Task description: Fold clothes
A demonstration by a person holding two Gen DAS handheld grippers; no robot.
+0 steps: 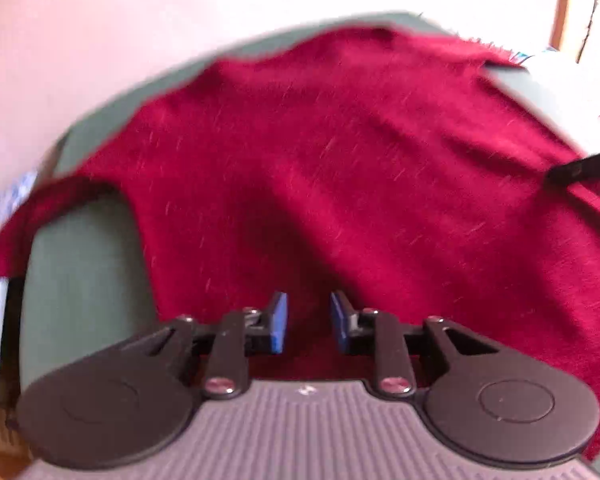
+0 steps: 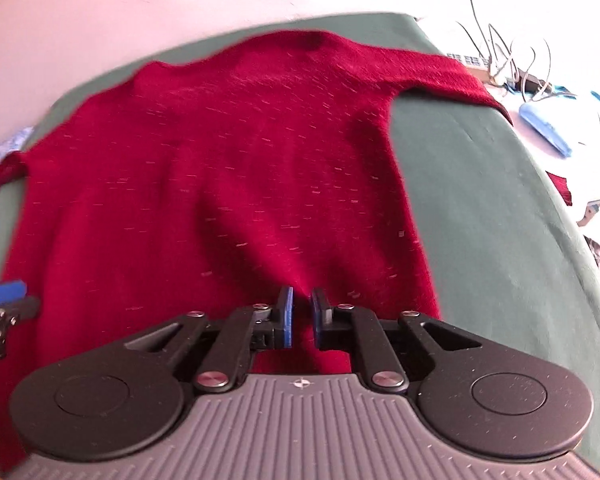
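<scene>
Red sweater [image 2: 228, 184] spread flat on a green cloth-covered table [image 2: 480, 208], sleeves out to both sides, one sleeve end hanging over the far right edge. Right gripper [image 2: 302, 316] pinched narrow on a fold at the hem. Left gripper [image 1: 309, 322] down at the hem too, pads [image 1: 280, 320] a bit apart with cloth between; can't tell if actually gripping. Cables [image 2: 500, 56] and a blue thing [image 2: 544, 128] off to the right.
</scene>
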